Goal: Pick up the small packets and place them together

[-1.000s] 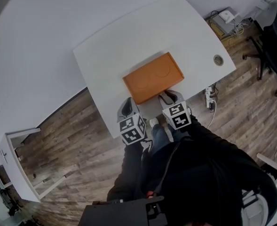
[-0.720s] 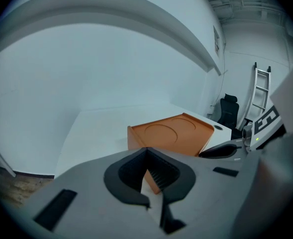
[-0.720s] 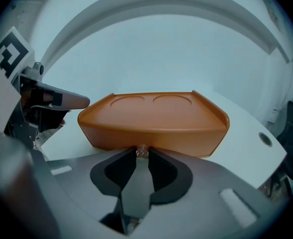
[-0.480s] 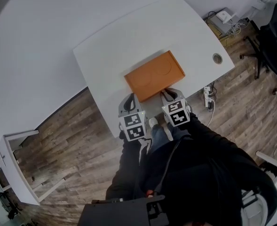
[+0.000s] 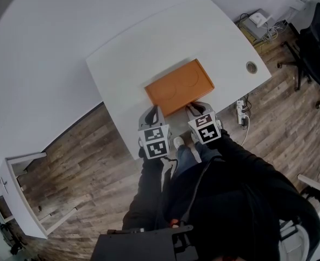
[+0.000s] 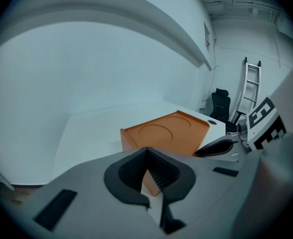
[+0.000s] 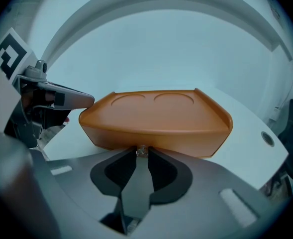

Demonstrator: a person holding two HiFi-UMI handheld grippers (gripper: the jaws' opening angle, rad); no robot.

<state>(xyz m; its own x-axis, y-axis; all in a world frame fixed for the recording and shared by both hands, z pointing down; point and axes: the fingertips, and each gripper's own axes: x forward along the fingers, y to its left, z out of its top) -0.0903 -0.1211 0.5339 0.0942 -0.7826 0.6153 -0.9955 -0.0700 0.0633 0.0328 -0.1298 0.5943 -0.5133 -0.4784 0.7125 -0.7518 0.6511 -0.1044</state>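
**Head view.** We see a flat orange rectangular plastic box (image 5: 179,87), embossed with two circles, lying on the white table (image 5: 121,58). The left gripper (image 5: 154,112) and the right gripper (image 5: 195,109) sit at the box's near edge. The only print is the black-and-white square markers on each marker cube (image 5: 154,142). The person's dark sleeves hide the handles.

**Left gripper view.** The jaw tips meet with nothing between them. A corner of the box shows just beyond. The frame edge cuts off part of the other gripper's cube.

**Right gripper view.** The jaws have just been closing and pinch a small glinting piece (image 7: 142,150) at the box's near rim. We cannot identify it. We cannot make out the small packets in any view.
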